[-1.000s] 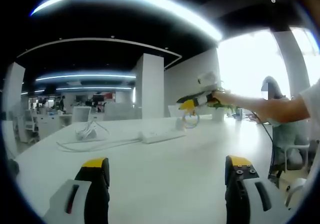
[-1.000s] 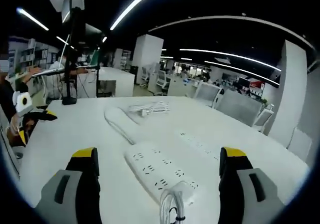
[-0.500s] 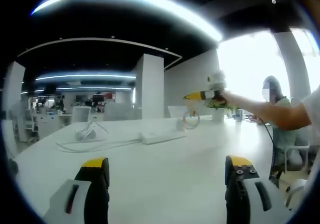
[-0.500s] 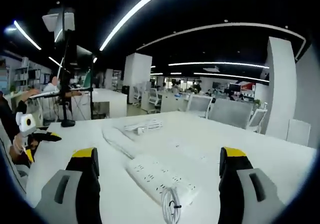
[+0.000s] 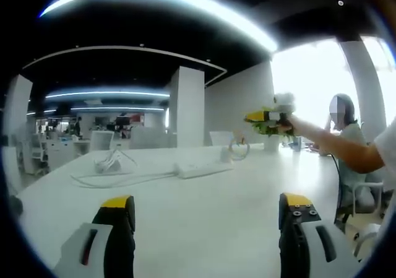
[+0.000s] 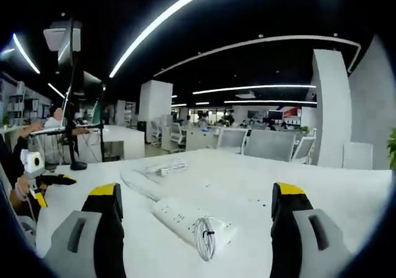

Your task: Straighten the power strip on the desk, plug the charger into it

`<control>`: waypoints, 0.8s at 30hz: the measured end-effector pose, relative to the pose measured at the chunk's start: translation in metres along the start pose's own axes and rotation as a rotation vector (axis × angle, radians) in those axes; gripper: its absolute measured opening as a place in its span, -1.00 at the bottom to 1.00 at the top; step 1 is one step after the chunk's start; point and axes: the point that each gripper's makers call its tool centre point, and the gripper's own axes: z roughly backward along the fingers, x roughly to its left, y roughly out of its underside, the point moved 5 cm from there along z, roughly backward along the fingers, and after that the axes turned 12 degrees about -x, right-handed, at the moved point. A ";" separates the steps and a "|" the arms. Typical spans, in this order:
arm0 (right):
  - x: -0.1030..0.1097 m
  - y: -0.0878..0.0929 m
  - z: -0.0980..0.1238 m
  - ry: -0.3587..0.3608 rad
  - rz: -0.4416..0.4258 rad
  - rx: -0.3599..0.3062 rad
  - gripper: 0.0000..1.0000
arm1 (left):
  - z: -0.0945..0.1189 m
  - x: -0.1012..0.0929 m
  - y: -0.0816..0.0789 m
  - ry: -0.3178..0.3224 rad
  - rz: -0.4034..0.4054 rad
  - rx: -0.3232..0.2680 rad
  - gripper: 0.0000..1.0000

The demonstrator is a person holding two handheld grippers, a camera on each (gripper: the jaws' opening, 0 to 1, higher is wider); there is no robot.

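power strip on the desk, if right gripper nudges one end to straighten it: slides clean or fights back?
Probably slides: the power strip looks like a rigid flat bar on the smooth white desk. Its bundled cord at the near end may drag or pivot it. Looks light, so it may skate.

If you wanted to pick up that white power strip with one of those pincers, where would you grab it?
Probably across the long white body of the power strip, pinching its two long sides from above. It lies flat on the desk and is narrow across. I would avoid the near end, where the coiled cord is bundled. The right gripper stands open just above it.
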 end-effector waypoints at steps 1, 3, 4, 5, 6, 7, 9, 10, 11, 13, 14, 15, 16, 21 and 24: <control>-0.001 0.000 0.002 0.005 -0.001 -0.003 0.99 | 0.000 0.000 0.000 -0.002 0.000 -0.001 0.98; -0.002 0.001 0.008 0.018 -0.005 -0.013 0.99 | 0.001 0.001 0.001 -0.006 -0.003 0.000 0.98; -0.001 0.001 0.012 0.023 -0.006 -0.016 0.99 | 0.001 0.002 0.001 -0.008 -0.002 -0.001 0.98; -0.001 0.001 0.014 0.027 -0.005 -0.021 0.99 | 0.001 0.003 0.002 -0.010 0.000 -0.001 0.98; 0.001 0.001 0.017 0.030 -0.004 -0.023 0.99 | 0.001 0.003 0.002 -0.012 0.000 -0.001 0.98; 0.002 0.001 0.019 0.033 -0.003 -0.024 0.99 | 0.001 0.003 0.002 -0.013 0.000 -0.001 0.98; 0.006 0.000 0.024 0.035 0.000 -0.034 0.99 | 0.000 0.004 0.003 -0.013 0.000 -0.002 0.98; 0.007 -0.001 0.026 0.035 0.000 -0.038 0.99 | 0.000 0.003 0.003 -0.012 0.000 -0.001 0.98; 0.009 -0.002 0.028 0.037 -0.001 -0.042 0.99 | -0.001 0.003 0.003 -0.011 -0.001 -0.001 0.98; 0.010 -0.004 0.031 0.035 0.002 -0.050 0.99 | -0.001 0.003 0.003 -0.009 -0.001 0.000 0.98; 0.012 -0.004 0.032 0.036 0.002 -0.053 0.99 | -0.001 0.003 0.003 -0.008 0.000 -0.001 0.98; 0.013 -0.005 0.034 0.041 0.002 -0.053 0.99 | -0.001 0.003 0.003 -0.008 0.000 -0.001 0.98; 0.015 -0.005 0.036 0.047 0.004 -0.059 0.99 | -0.001 0.003 0.004 -0.009 0.001 -0.001 0.98; 0.026 -0.003 0.045 0.044 0.010 -0.066 0.99 | -0.002 0.003 0.006 -0.009 0.004 0.000 0.98; 0.031 -0.001 0.051 0.048 0.019 -0.062 0.99 | -0.002 0.003 0.006 -0.008 0.003 0.000 0.97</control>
